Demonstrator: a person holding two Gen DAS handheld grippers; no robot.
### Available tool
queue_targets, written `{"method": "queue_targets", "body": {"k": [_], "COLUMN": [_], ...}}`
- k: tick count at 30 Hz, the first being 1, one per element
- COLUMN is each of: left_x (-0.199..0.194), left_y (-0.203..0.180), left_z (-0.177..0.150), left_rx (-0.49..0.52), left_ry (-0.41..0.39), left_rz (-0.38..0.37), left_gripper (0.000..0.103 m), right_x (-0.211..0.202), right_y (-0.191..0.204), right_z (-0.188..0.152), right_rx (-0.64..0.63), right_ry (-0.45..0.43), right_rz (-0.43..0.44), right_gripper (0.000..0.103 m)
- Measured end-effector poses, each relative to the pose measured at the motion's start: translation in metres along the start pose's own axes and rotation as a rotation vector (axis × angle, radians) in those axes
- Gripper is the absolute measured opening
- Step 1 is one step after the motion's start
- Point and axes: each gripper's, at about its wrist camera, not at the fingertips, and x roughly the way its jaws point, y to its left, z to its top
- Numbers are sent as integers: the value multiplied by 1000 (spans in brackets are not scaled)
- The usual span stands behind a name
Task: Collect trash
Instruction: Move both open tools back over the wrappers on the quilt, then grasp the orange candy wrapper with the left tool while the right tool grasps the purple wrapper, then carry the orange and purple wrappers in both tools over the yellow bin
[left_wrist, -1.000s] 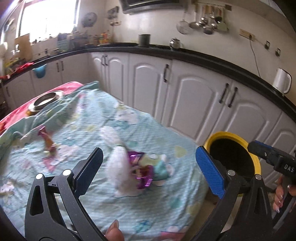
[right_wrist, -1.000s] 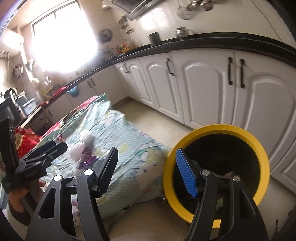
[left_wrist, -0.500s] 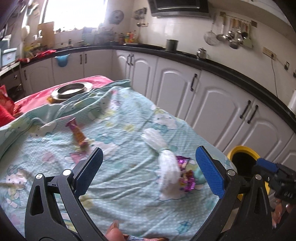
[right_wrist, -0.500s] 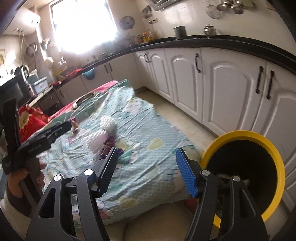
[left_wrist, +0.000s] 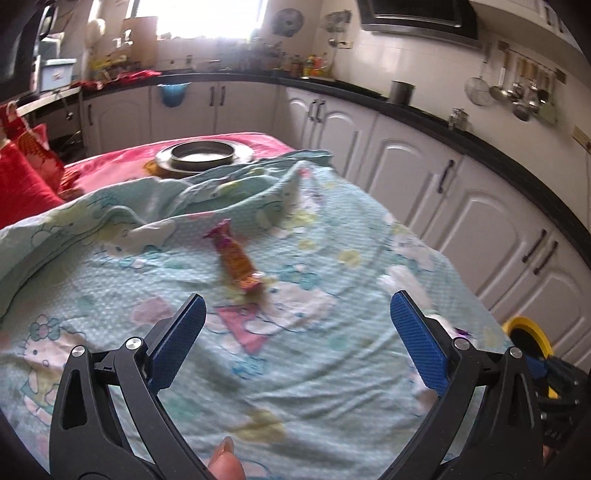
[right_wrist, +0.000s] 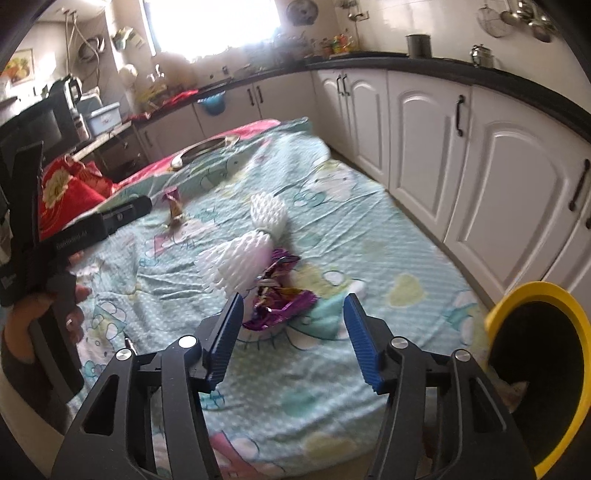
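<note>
my left fingers (left_wrist: 297, 332): wide open, nothing in them, hanging over the blue sheet (left_wrist: 332, 387)
my right fingers (right_wrist: 291, 334): open too, but they have just been closing a bit; nothing is pinched between the pads yet
purple wrapper (right_wrist: 277, 302): crumpled on the sheet, at about 12 o'clock from my right fingers, just past the tips
white foam net (right_wrist: 247, 251): lies touching the purple wrapper, at about 11 o'clock from my right fingers
orange candy wrapper (left_wrist: 236, 258): on the sheet at about 11 o'clock from my left fingers, a little way off, blurry
yellow bin (right_wrist: 539, 362): on the floor beside the bed, at about 3 o'clock from my right fingers
what I think comes next: I guess the purple wrapper gets picked up first, then goes in the bin
what could go wrong: the wrapper is thin and flat, so my pads may grab the sheet too and pull it up
another slip: the foam net touches the wrapper, so it may get dragged along or knocked off the bed
one more: the shiny wrapper may slide out on the way and miss the bin
</note>
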Motion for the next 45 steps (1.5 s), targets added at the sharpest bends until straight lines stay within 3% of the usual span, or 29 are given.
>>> {"method": "queue_targets", "body": {"k": [4, 10, 20, 23, 28, 36, 45], "left_x": [19, 43, 85, 99, 99, 84, 50], "left_y": [19, 37, 52, 53, 58, 59, 39], "left_z": [3, 9, 30, 30, 25, 13, -5], "left_rx": [-38, -95, -184, -186, -173, -168, -139], "left_ry": [38, 74, 124, 167, 164, 163, 138], "left_rz": [26, 21, 31, 47, 60, 2, -77], "left_gripper": [92, 75, 60, 44, 23, 14, 12], "right_x": [20, 41, 52, 48, 41, 30, 12], "right_y": [6, 12, 3, 1, -2, -4, -11], "right_z": [2, 3, -7, -10, -15, -24, -30], "right_rx": [-11, -28, 0, 1, 11, 31, 33], "right_ry": [35, 78, 111, 109, 103, 85, 62], "right_rz": [-3, -7, -19, -16, -15, -13, -17], "right_gripper": [52, 50, 34, 31, 29, 28, 27]}}
